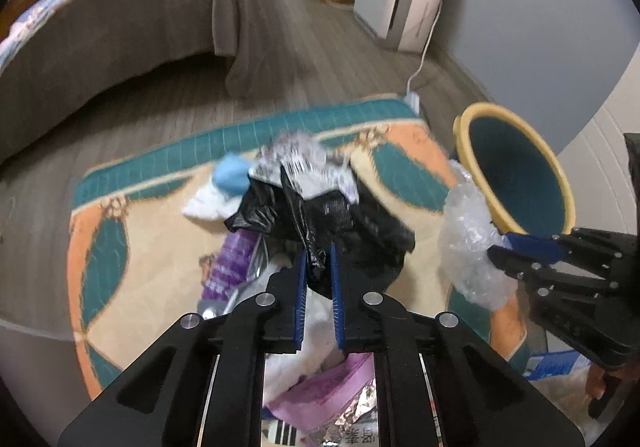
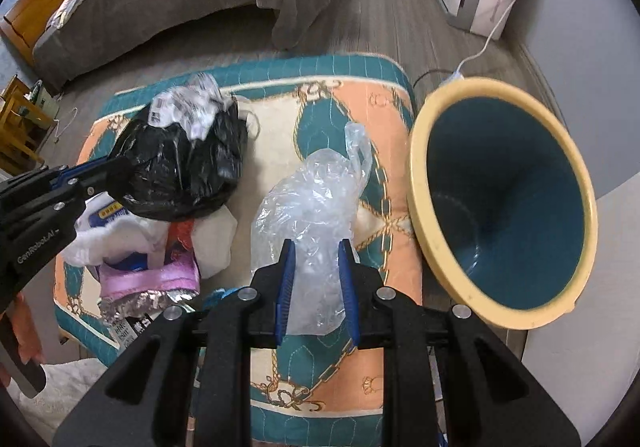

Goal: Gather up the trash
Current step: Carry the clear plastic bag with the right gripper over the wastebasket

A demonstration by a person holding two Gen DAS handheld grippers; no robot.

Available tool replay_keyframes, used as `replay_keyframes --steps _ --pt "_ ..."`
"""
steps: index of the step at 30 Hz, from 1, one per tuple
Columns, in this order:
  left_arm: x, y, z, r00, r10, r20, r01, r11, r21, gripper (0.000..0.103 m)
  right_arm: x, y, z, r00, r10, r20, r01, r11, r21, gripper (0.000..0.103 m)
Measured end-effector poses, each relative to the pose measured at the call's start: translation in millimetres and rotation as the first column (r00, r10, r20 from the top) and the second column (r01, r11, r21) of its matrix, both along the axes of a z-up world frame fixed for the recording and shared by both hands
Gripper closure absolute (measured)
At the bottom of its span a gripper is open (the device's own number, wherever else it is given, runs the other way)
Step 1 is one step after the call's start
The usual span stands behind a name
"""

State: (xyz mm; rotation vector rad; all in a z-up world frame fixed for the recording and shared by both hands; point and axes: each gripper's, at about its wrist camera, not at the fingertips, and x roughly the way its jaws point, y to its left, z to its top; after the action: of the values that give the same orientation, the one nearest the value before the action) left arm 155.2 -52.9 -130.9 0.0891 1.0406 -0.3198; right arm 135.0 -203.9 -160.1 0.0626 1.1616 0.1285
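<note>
From the left wrist camera, the left gripper (image 1: 319,267) is seen nearly closed, its blue-padded jaws pinching a twisted fold of a crumpled black plastic bag (image 1: 320,223) with a white printed wrapper (image 1: 308,163) riding loose on top. The bag is held above a teal, orange and cream patterned mat (image 1: 132,247), over a litter of tissues and a purple packet (image 1: 228,267). Only a thin fold is caught, so the bag may slip free, and the wrapper may be shed (it is not gripped at all).

From the right wrist camera, the right gripper (image 2: 316,279) is seen partly open, its jaws closed in against a wad of clear crinkled plastic film (image 2: 312,207). A yellow-rimmed dark teal bin (image 2: 504,199) is seen just to the right, beside the mat. The film is springy and slick; it could squirm out of the grip, or its trailing tail could snag the bin rim and be left hanging outside.
</note>
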Motion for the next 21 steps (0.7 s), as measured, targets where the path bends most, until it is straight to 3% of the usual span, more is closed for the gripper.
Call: replay_keyframes --steps 10,14,21 --pt "-5 -9 36 0.988 -0.028 0.150 0.022 0.999 0.045 0.093 3 -9 23 0.997 -0.013 0.070 0.013 1.000 -0.002 0.081" --pt "-6 -11 49 0.981 -0.043 0.191 0.037 0.999 0.036 0.093 6 -20 39 0.994 -0.033 0.107 0.031 0.999 0.022 0.081" --pt "-8 -14 65 0.972 -0.047 0.230 0.046 0.999 0.012 0.095 10 -34 59 0.988 -0.027 0.149 0.031 0.999 -0.027 0.081"
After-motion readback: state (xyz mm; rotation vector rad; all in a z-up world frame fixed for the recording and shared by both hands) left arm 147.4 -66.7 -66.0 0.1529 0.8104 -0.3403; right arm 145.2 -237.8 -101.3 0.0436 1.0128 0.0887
